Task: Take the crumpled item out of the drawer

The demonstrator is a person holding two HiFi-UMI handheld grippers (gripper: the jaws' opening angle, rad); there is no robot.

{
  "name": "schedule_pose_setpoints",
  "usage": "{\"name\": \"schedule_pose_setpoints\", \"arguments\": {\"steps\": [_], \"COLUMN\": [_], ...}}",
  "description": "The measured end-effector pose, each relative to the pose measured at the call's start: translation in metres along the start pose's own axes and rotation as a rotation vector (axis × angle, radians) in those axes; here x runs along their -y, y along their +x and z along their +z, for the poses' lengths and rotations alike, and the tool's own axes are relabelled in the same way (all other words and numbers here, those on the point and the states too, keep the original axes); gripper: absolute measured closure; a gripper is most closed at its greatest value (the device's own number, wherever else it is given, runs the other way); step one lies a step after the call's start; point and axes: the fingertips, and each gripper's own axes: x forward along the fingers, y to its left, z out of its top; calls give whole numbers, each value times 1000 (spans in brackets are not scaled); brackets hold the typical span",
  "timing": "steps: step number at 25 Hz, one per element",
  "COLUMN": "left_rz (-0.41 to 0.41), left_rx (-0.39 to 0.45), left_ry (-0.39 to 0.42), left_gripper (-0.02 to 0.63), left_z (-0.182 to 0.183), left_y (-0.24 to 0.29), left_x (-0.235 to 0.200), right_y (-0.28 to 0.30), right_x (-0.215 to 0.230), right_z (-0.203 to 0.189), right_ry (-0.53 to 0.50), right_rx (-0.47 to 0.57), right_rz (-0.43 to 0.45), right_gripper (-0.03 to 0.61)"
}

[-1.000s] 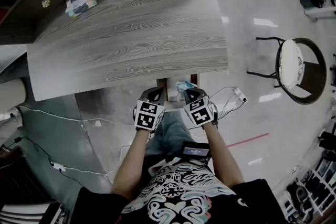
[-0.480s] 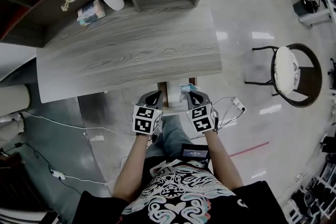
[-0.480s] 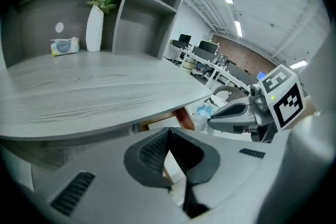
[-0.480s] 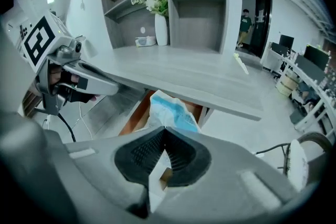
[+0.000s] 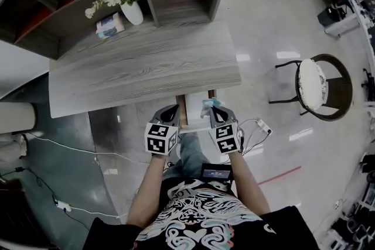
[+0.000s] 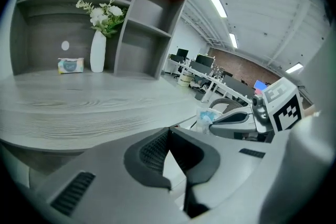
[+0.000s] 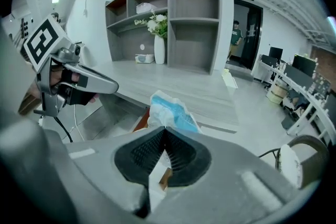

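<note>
- Drawer is pulled open under the desk's front edge, lower centre of the head view: brown board sides, pale inside
- Right gripper has its jaws clamped on the crumpled item, so the grasp looks done
- The item sits just above the drawer's right rear corner, close to the desk edge. I judge it lifted but not yet clear of the drawer
- Left to do: carry it out past the desk edge and away
- Left gripper has its jaws together with nothing visible between them. It is beside the drawer's left wall, and I can't tell whether it touches
- Desk: flat grey top with a strong wood-grain print, matte, square edges
- Shelf unit, top of frame: same grey grain, with red-brown panels in the cubbies
- Stool, right of frame: thin black round metal frame, pale round padded seat
- Floor is glossy and reflects the ceiling lights
- Vase: smooth, white, tapered, with white flowers in it
- Crumpled item: thin, soft, blue-and-white sheet with irregular folds. It should deform easily, and the ribbed jaw pads should hold it
</note>
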Motion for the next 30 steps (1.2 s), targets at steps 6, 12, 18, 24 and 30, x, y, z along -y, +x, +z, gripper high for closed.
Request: {"name": "schedule_pose_setpoints", "arguments": {"steps": [6, 12, 18, 24, 30], "left_rz": [2, -25, -38, -61, -47], "left_rx": [50, 112, 180, 273, 320], "left_ry": [9, 20, 50, 64, 41], "left_gripper": [614, 614, 614, 614, 614], "left_z": [12, 32, 57, 80, 87], "left_y": [-22, -41, -64, -89, -107], "left_x": [5, 17, 33, 45, 46], "right_y": [-25, -53, -79, -103, -121], "right_x": [-7, -8, -5, -9, -10], "right_z": [9, 20, 33, 57, 73], "right_ry": [56, 107, 144, 177, 198], "right_rx": [41, 99, 185, 287, 358], "right_rz": [-26, -41, -58, -58, -38], "right_gripper": [572, 572, 572, 572, 572]}}
